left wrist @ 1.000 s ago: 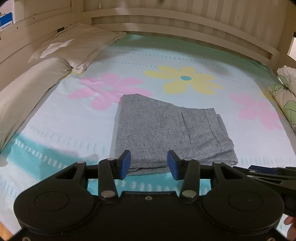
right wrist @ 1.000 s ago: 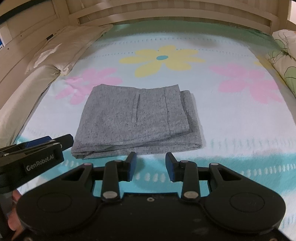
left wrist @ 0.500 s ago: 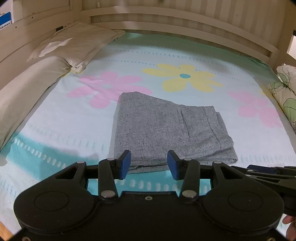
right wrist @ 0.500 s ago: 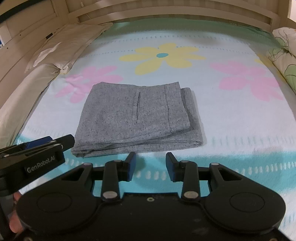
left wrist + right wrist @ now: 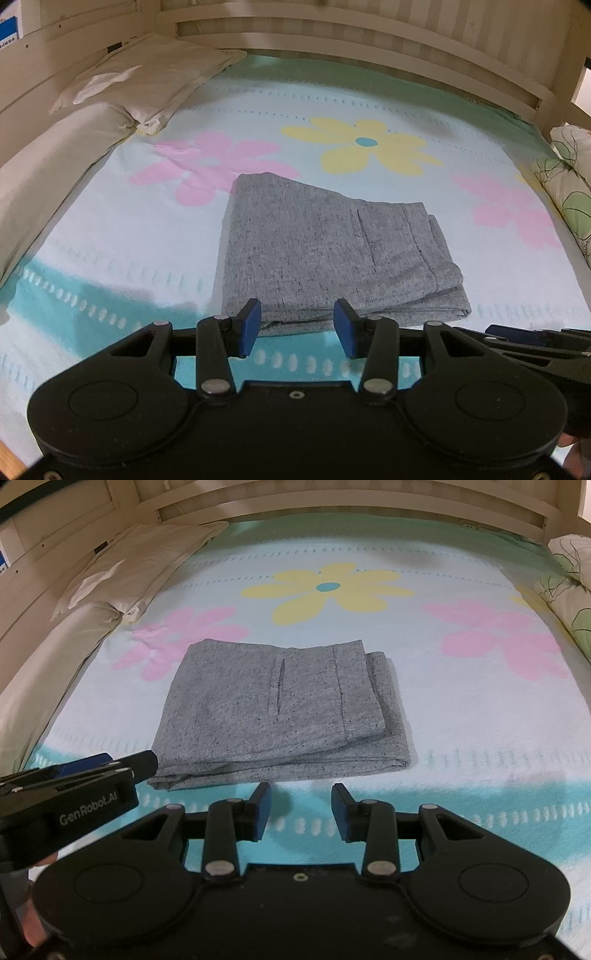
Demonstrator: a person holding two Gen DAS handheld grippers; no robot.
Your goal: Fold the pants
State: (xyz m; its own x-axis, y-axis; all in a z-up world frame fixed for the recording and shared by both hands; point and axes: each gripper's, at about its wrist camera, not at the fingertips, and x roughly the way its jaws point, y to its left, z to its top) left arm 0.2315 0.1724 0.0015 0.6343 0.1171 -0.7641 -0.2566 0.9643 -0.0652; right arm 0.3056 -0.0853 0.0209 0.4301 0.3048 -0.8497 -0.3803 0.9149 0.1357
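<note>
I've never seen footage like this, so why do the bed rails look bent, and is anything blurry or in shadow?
Left wrist view: the fisheye lens bows the straight headboard rails; the grey pants are fairly sharp, and the left gripper hangs open. Right wrist view: the same bowing; a soft shadow darkens the bedsheet near the open right gripper; no harsh glare.
</note>
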